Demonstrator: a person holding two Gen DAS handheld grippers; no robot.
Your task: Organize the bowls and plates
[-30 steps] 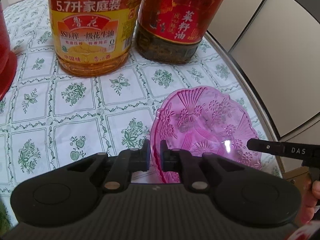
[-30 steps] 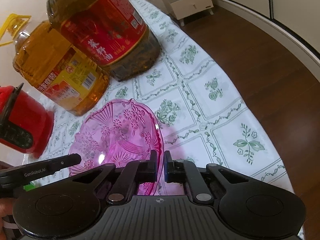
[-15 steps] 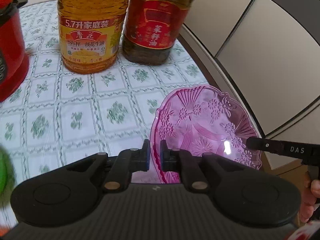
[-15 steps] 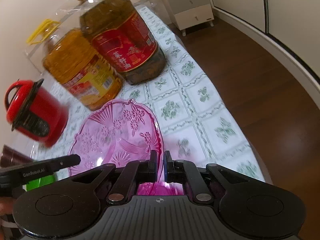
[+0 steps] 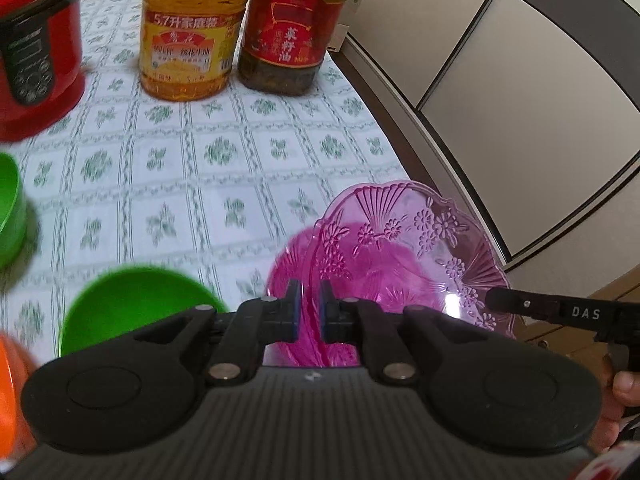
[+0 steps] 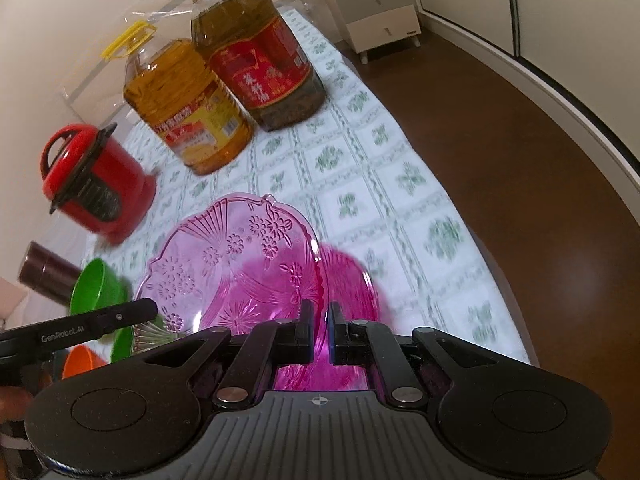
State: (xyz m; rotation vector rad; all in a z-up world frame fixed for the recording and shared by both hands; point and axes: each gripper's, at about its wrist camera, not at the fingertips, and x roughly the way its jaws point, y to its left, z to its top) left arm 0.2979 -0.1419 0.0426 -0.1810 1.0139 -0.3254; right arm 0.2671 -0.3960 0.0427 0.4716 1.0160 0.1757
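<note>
A clear pink patterned plate (image 5: pixel 412 236) (image 6: pixel 224 256) is held in the air above the table by both grippers, one on each side of its rim. My left gripper (image 5: pixel 309 312) is shut on its left rim. My right gripper (image 6: pixel 319 330) is shut on its right rim. Below it lies a second, deeper pink plate (image 5: pixel 288 276) (image 6: pixel 352 280) on the tablecloth. A green bowl (image 5: pixel 132 308) sits left of it, another green bowl (image 5: pixel 8 208) further left, and an orange bowl (image 6: pixel 80 360) at the near left.
Two large oil bottles, yellow-labelled (image 5: pixel 188 32) and red-labelled (image 5: pixel 294 28), stand at the back. A red cooker (image 5: pixel 36 48) stands back left. A dark cylinder (image 6: pixel 46 276) lies at the left. The table edge (image 6: pixel 500 276) runs along the right, with brown floor beyond.
Both grippers have lifted the pink plate and pulled back from the bottles. The second pink plate and the green and orange bowls have come into view below.
</note>
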